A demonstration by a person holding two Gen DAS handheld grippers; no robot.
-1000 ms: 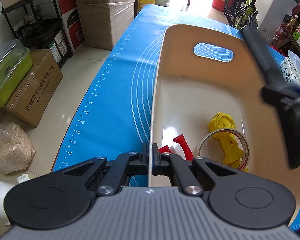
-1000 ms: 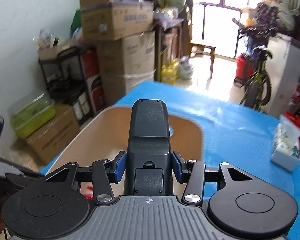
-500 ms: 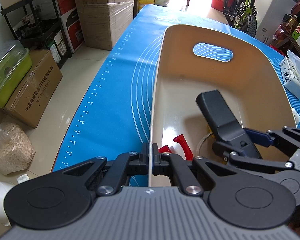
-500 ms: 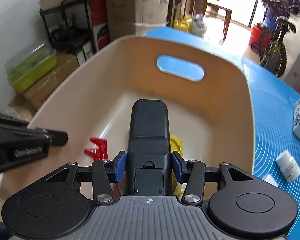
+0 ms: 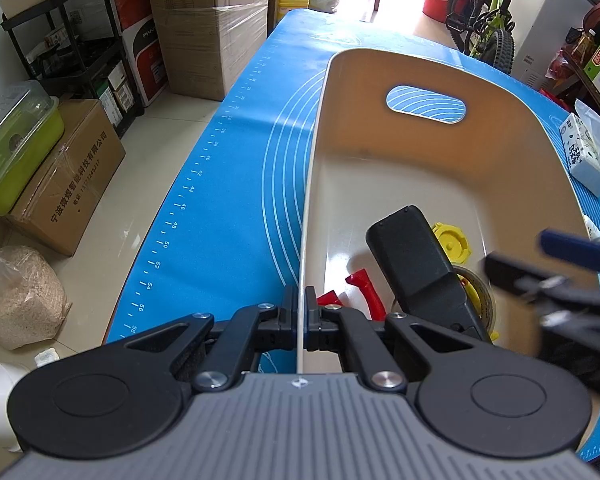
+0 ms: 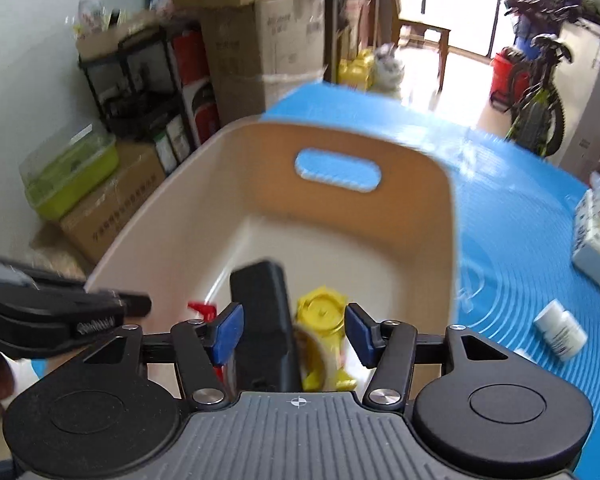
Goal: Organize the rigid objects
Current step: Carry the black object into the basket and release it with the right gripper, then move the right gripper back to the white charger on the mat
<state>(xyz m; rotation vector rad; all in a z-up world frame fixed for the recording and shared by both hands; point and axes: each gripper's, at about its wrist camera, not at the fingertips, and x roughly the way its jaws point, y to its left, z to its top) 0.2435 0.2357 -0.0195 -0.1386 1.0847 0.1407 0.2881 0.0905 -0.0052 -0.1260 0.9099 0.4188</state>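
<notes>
The table (image 5: pixel 236 184) was covered by a blue mat with white rings and a ruler edge, and most of it was taken up by the big beige bin (image 5: pixel 420 176) with a cut-out handle at the far end. The left gripper (image 5: pixel 299 316) had its jaws clenched on the thin near rim of the bin. The right gripper (image 6: pixel 292 330) sat over the inside of the bin; its jaws had just been opening, and the blue pads stood clear of the black remote-shaped device (image 6: pixel 266 320), which lay between them, leaning on the stuff at the bottom. Under it were a yellow plastic piece (image 5: pixel 450 240), a roll of clear tape (image 5: pixel 478 296) and a red clip (image 5: pixel 364 290). A tissue pack (image 6: pixel 598 236) and a small white bottle (image 6: pixel 560 330) lay on the mat beside the bin.
</notes>
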